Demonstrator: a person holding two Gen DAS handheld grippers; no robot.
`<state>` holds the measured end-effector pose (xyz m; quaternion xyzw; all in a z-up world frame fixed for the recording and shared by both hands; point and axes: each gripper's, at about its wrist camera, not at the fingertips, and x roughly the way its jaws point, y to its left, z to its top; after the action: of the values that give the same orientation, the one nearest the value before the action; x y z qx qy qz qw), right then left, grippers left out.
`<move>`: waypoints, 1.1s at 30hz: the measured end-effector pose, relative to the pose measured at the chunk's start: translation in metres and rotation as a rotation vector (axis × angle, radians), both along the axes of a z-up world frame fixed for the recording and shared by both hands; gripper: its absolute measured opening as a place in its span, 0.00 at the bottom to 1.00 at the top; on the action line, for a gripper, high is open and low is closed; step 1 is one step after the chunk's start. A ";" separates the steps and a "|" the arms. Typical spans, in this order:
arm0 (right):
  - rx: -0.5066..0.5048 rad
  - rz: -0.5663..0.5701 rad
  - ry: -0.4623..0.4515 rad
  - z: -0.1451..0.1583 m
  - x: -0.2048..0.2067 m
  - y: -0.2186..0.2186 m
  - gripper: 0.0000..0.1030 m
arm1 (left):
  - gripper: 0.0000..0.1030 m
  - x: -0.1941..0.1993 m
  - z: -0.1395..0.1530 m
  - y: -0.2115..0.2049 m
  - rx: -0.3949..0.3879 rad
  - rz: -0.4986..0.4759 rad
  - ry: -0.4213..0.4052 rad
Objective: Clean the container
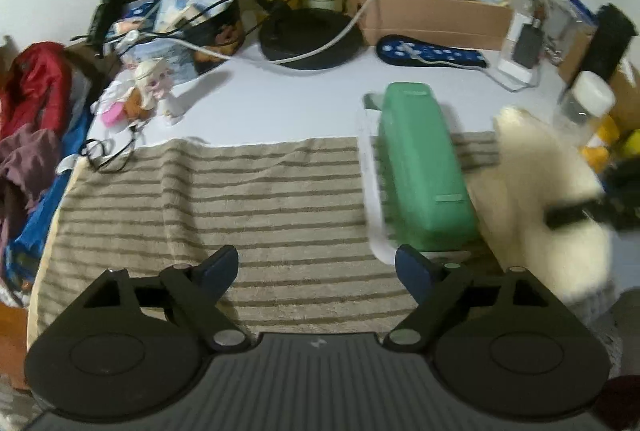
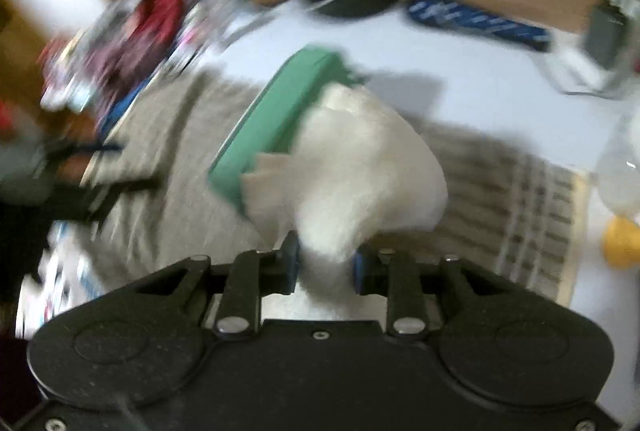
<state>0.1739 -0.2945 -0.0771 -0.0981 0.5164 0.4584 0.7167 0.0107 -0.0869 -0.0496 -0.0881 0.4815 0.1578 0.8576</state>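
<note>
1. White tabletop (image 1: 288, 99) carries all items; its far edge is crowded with a cardboard box (image 1: 432, 17), a black lamp base (image 1: 310, 39), loose cables, a small doll (image 1: 154, 87) and a heap of clothing (image 1: 32, 99) at the left.
2. Striped beige towel (image 1: 224, 199) lies spread over the near part of the table, flat apart from minor creases.
3. Green container (image 1: 424, 167) lies on the towel's right portion, its far end reaching onto bare table. A clear piece (image 1: 370, 191) runs along its left side, touching it; whether lid or tray I cannot tell.
4. White cloth (image 2: 360, 171) is bunched and pinched between the narrow-set fingers of my right gripper (image 2: 326, 263). It hangs just beside the container's right flank; contact cannot be confirmed owing to blur.
5. My left gripper (image 1: 316, 267) is released, fingers spread wide over the towel with nothing between them. Its right fingertip (image 1: 412, 267) is near the container's near end, apart from it.
</note>
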 end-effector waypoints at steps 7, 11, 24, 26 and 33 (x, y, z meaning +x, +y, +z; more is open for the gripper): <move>0.020 -0.159 -0.095 0.027 -0.005 0.011 0.79 | 0.83 -0.004 0.028 0.007 0.008 -0.068 -0.032; 0.028 -0.180 -0.136 0.046 -0.013 0.010 0.88 | 0.83 -0.002 0.034 0.015 -0.002 -0.101 -0.039; -0.025 -0.296 -0.190 0.067 -0.055 0.006 0.95 | 0.83 -0.002 0.044 0.015 -0.022 -0.241 -0.078; -0.040 -0.332 -0.190 0.068 -0.058 0.005 0.95 | 0.83 -0.002 0.046 0.013 -0.009 -0.251 -0.082; -0.124 -0.407 -0.201 0.071 -0.069 0.006 0.95 | 0.83 -0.007 0.053 0.000 0.029 -0.298 -0.086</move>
<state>0.1046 -0.2888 -0.0061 -0.0811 0.4789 0.2597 0.8346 0.0036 -0.0871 0.0030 -0.0101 0.4498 0.0318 0.8925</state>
